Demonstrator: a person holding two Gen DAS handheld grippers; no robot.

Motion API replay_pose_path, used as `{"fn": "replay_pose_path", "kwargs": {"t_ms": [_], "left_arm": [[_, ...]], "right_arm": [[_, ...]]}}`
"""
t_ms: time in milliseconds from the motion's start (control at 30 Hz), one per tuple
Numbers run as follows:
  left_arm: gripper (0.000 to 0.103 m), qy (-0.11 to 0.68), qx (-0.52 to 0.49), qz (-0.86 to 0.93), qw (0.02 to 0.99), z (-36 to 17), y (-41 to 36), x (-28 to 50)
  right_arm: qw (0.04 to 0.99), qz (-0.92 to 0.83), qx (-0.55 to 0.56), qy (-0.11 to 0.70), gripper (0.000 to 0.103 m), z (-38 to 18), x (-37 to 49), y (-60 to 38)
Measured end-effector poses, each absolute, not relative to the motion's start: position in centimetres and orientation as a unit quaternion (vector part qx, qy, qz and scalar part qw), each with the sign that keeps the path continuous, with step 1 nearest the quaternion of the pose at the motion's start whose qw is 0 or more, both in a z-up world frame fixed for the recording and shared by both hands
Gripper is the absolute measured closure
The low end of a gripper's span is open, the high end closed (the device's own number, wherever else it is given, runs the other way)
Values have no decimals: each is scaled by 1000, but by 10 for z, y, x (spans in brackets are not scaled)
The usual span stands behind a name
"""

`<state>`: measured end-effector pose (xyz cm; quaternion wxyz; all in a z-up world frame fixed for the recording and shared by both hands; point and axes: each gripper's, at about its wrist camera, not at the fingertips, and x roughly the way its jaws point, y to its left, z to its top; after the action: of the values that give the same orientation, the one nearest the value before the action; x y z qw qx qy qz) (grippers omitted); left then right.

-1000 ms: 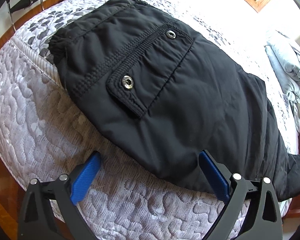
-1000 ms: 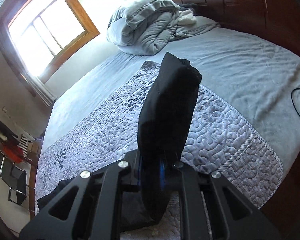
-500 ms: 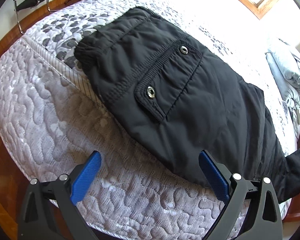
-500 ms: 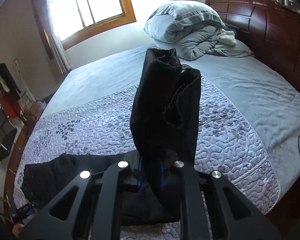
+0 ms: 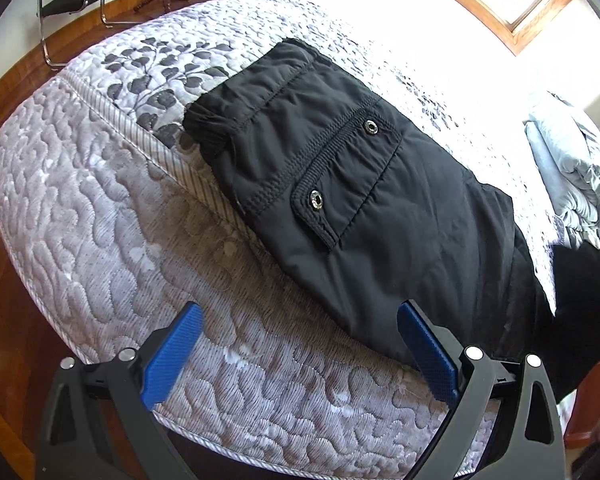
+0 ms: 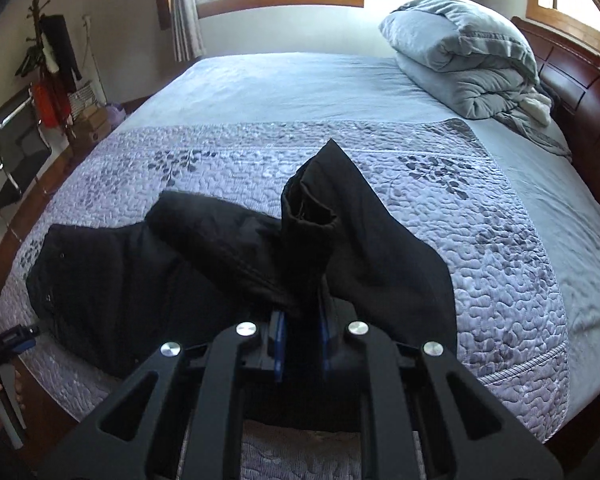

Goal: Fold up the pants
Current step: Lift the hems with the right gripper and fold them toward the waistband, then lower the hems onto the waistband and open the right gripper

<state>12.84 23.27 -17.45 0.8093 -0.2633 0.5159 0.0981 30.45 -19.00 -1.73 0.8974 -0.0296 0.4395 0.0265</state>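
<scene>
Right gripper (image 6: pixel 301 344) clamped on the cuffs of the black padded nylon pants (image 5: pixel 360 208) lying across the grey quilted bedspread (image 5: pixel 112 240), left gripper (image 5: pixel 300 354) fingers apart, empty; best carry cuffs squarely to waistband.

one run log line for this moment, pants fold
phase: folding | right gripper: shut on pants leg end, held above quilted bed | left gripper: open, empty, near waist end
</scene>
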Motion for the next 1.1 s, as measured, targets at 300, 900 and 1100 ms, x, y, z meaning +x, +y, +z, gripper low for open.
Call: {"fn": "replay_pose_path", "kwargs": {"t_ms": [300, 900, 1100], "left_arm": [[4, 513, -273, 99, 808, -169, 247, 118], [4, 525, -279, 108, 797, -177, 241, 121], [4, 525, -279, 105, 797, -178, 240, 121]], "right_arm": [[865, 41, -159, 474, 91, -75, 290, -119], [825, 117, -240, 499, 74, -131, 268, -80], [836, 195, -59, 509, 25, -86, 259, -113]]}}
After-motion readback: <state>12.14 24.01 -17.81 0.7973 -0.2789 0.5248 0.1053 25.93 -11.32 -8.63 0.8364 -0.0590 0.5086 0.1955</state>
